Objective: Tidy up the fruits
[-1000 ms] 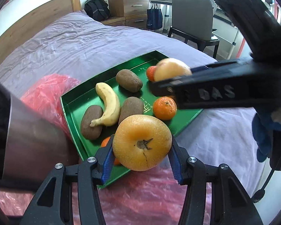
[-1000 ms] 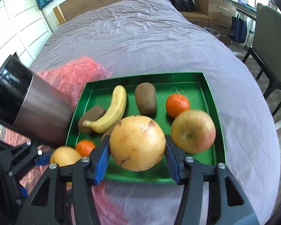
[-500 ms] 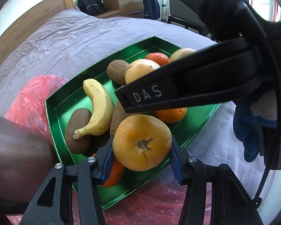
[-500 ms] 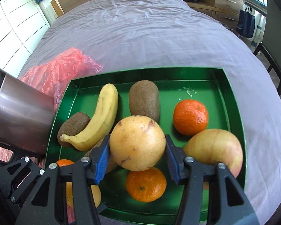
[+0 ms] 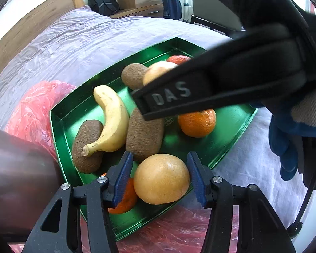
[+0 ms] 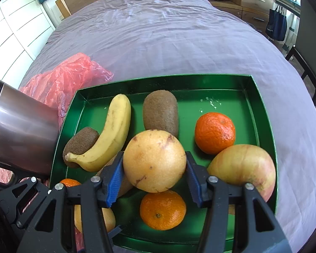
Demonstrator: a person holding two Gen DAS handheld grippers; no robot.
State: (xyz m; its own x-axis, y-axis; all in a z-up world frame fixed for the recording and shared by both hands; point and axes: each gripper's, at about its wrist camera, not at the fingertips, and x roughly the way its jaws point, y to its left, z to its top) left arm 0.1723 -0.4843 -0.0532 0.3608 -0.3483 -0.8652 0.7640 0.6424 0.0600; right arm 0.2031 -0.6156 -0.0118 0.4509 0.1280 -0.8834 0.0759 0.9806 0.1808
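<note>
A green tray (image 5: 59,124) on the bed holds a banana (image 5: 113,118), three kiwis and mandarins. My left gripper (image 5: 160,177) is open. A round yellow fruit (image 5: 161,179) lies between its blue pads in the tray's near corner, leaning on a mandarin (image 5: 124,200), with small gaps to both pads. My right gripper (image 6: 154,168) is shut on a speckled yellow fruit (image 6: 154,160), held low over the tray (image 6: 263,109) between a mandarin (image 6: 163,209) and an apple (image 6: 242,166). The right tool's black body (image 5: 221,84) crosses the left wrist view and hides part of the tray.
A crumpled red plastic bag (image 6: 67,80) lies against the tray's left side and under its near corner (image 5: 179,232). A shiny metal cylinder (image 6: 21,130) fills the left edge. A blue-gloved hand (image 5: 284,143) is at the right. A lilac sheet (image 6: 179,31) covers the bed.
Both grippers sank toward the tray. The left fruit has come off the pads, turned its stem away and settled in the tray's near corner. The right fruit stays gripped.
</note>
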